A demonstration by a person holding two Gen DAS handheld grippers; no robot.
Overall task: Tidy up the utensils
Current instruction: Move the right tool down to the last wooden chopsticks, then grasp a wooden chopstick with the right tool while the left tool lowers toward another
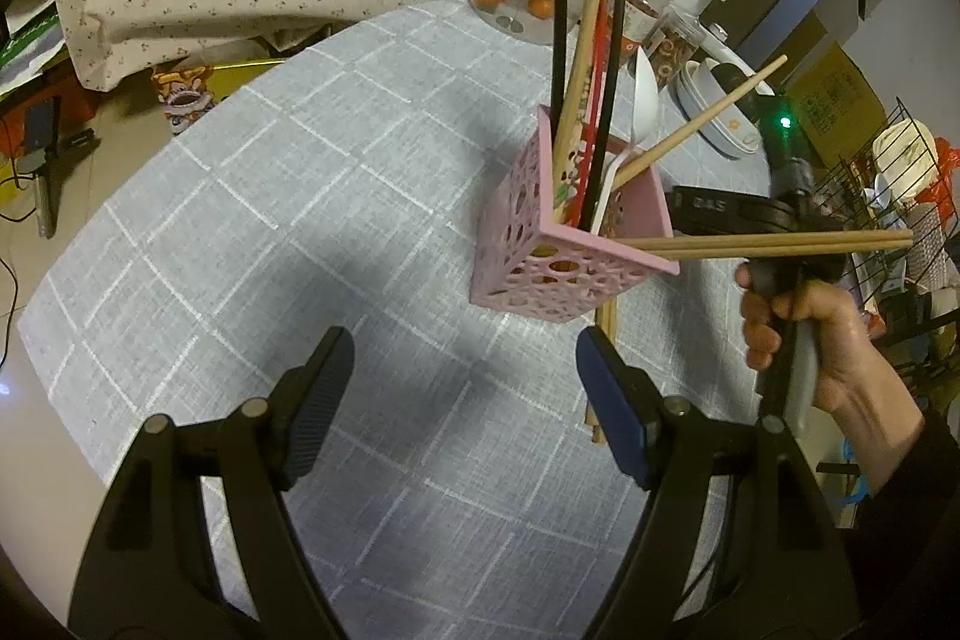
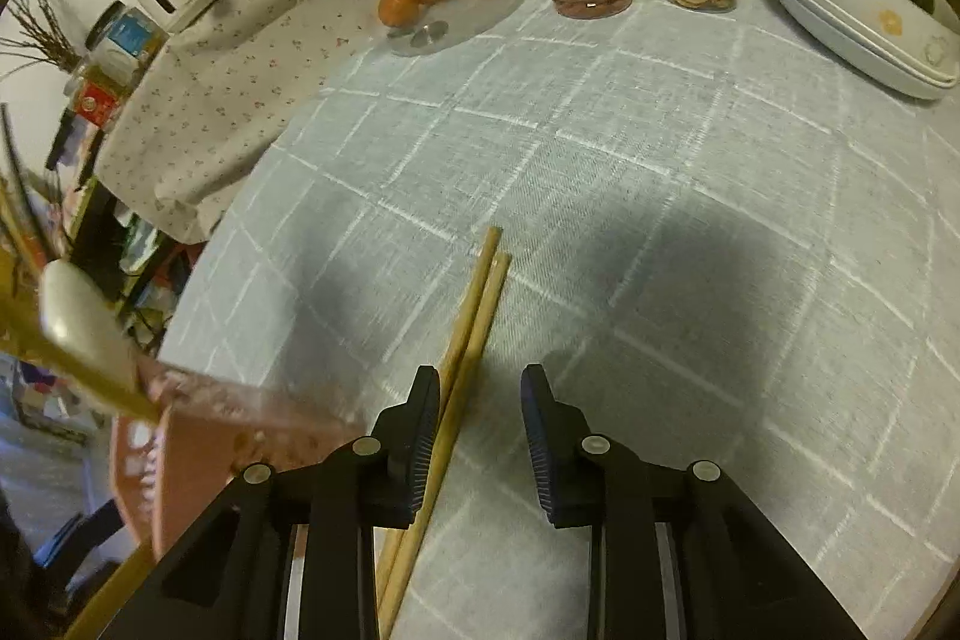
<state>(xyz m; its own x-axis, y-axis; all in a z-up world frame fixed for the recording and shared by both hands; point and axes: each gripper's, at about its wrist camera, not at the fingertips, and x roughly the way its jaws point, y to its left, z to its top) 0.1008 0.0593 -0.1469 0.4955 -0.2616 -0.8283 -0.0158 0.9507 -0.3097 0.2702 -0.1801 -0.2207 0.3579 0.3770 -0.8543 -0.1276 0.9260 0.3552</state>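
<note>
checked tablecloth [image 1: 300, 220] holds a pink holder [image 1: 564, 244] nearly full; right gripper [image 2: 480, 430], jaws narrow but not clamped, hangs over the last chopstick pair [image 2: 474, 316]; left gripper [image 1: 465, 400] gapes wide, empty.

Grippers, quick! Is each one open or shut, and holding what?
Left gripper: open, holding nothing.
Right gripper: open; chopsticks sit between its fingers against one pad, not clamped.
</note>
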